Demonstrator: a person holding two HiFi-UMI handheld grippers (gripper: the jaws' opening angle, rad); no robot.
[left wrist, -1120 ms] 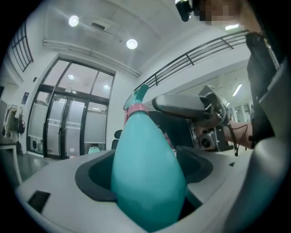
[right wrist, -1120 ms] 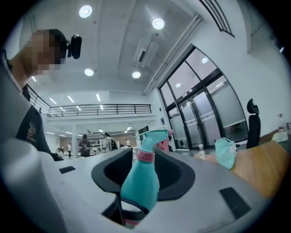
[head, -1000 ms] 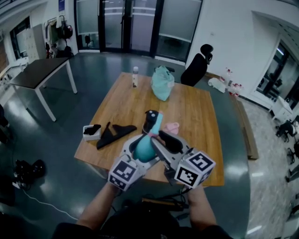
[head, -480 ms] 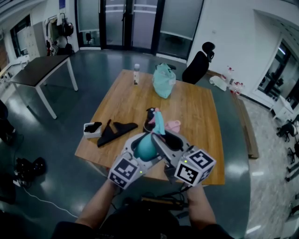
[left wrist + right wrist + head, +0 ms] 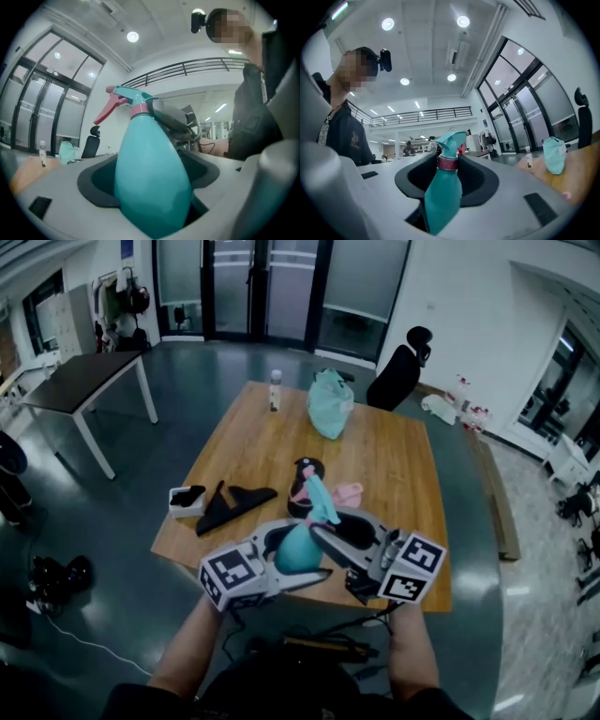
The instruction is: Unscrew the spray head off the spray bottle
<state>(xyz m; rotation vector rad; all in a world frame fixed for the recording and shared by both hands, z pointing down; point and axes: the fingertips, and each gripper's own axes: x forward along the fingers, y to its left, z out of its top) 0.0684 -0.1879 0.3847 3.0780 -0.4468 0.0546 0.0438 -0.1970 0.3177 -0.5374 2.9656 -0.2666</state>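
Over the table's near edge I hold a teal spray bottle (image 5: 298, 549) between both grippers. My left gripper (image 5: 289, 559) is shut on its wide body (image 5: 152, 178). The right gripper (image 5: 323, 532) is closed on the neck, at the pink collar (image 5: 447, 162) just under the teal spray head (image 5: 452, 140). The head (image 5: 319, 501) with its pink trigger (image 5: 108, 110) points away from me, above the jaws. In the left gripper view the right gripper's dark jaw lies against the neck.
On the wooden table (image 5: 394, 456) lie a teal bag (image 5: 330, 404), a small bottle (image 5: 275, 390), black cloth pieces (image 5: 230, 502), a white box (image 5: 186, 500), a black item (image 5: 305, 470) and a pink item (image 5: 347, 493). A chair (image 5: 398, 371) stands behind, a dark table (image 5: 80, 376) at left.
The left gripper has rolled, its marker cube swinging left. The right gripper's cube has shifted right. The bottle's head has risen a little and tilted.
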